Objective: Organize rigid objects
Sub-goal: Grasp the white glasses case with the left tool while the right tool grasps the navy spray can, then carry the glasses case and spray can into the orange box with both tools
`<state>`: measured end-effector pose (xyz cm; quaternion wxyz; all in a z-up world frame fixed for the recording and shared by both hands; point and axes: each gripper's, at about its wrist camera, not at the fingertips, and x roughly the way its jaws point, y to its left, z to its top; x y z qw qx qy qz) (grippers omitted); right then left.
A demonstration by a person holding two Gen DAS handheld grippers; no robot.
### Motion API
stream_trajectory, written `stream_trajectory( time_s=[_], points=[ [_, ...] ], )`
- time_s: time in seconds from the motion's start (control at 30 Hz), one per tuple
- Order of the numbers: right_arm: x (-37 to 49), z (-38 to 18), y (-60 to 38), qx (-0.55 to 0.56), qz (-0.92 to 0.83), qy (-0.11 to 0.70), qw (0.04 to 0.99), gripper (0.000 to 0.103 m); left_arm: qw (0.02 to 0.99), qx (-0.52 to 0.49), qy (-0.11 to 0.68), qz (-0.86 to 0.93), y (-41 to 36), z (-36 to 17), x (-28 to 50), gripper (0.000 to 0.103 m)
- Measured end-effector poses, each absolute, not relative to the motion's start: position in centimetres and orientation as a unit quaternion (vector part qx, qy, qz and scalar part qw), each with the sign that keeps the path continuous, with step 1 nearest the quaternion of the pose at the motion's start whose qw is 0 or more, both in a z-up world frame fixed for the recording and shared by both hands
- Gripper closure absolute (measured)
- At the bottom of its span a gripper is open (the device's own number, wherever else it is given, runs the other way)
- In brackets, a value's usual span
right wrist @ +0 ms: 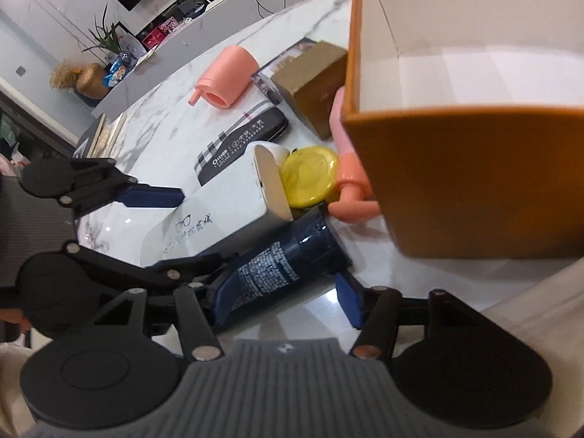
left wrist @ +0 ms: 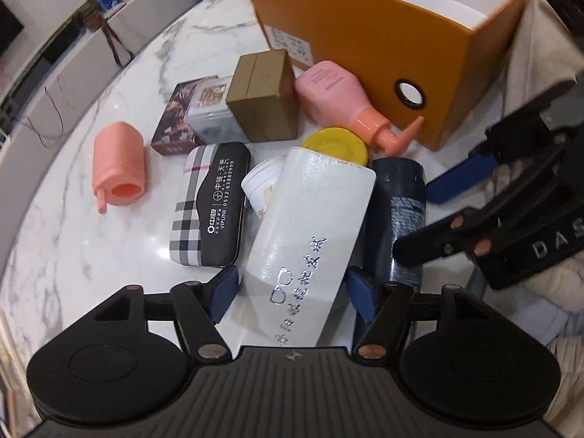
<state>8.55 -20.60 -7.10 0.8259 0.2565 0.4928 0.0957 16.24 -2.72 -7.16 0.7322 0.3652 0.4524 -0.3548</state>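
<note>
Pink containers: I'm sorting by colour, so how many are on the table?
2: a pump bottle leaning against the orange box; a capless bottle lying alone at the pile's far edge. Others may be hidden.

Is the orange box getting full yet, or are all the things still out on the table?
Nothing is packed yet: the orange box looks empty. The left claw sits around the white case, and the right claw around the dark blue bottle, neither lifted. The pink pump bottle, plaid case and brown box still wait.

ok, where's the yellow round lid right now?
Left wrist view, centre: the yellow round lid lies on the marble table, between the white glasses case and the pink pump bottle.
</note>
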Motion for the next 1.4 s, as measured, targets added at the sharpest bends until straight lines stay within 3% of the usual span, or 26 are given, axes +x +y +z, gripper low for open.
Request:
stream_trajectory(
  time_s=[0.17,0.37,0.47,0.63,0.73,0.77,0.83,0.93,1.03,1.2,1.27,1.4],
  points=[
    [8.8,-7.1,-20.0,0.252,0.099,0.483,0.833,0.041,0.735,0.341,0.502,-0.302,-2.5,-6.8,16.8,0.028],
    [8.7,-6.5,-19.3,0.218,0.102,0.474,0.847,0.044,0.734,0.174,0.625,-0.201,1.1,-6.4,19.4,0.029],
    [8.8,-6.2,-18.7,0.202,0.095,0.475,0.851,0.044,0.742,0.134,0.632,-0.178,2.2,-6.3,19.4,0.029],
    [9.5,-6.8,-17.3,0.211,0.068,0.489,0.844,0.031,0.769,0.107,0.616,-0.132,3.7,-6.2,19.3,0.029],
    [9.7,-6.7,-15.9,0.183,0.063,0.480,0.855,0.029,0.780,0.091,0.609,-0.109,4.9,-6.4,19.4,0.031],
    [9.7,-6.7,-15.5,0.173,0.067,0.478,0.859,0.031,0.782,0.083,0.609,-0.105,5.2,-6.6,19.6,0.030],
    [9.5,-6.7,-14.4,0.132,0.106,0.474,0.864,0.048,0.784,0.068,0.611,-0.093,5.8,-6.8,19.6,0.030],
    [8.6,-6.1,-12.4,0.031,0.134,0.467,0.874,0.055,0.784,0.080,0.612,-0.066,5.8,-7.2,19.7,0.031],
    [8.6,-6.1,-13.1,0.023,0.116,0.469,0.875,0.057,0.782,0.084,0.614,-0.068,5.8,-7.9,19.7,0.030],
    [9.3,-6.7,-13.7,0.058,0.112,0.477,0.870,0.049,0.787,0.068,0.610,-0.062,6.3,-8.5,20.4,0.027],
    [9.1,-6.7,-13.3,0.042,0.110,0.470,0.875,0.057,0.792,0.061,0.605,-0.063,6.5,-8.5,20.7,0.034],
    [9.0,-6.7,-13.4,0.052,0.120,0.466,0.875,0.059,0.797,0.074,0.596,-0.065,6.2,-8.3,20.6,0.034]
  ],
)
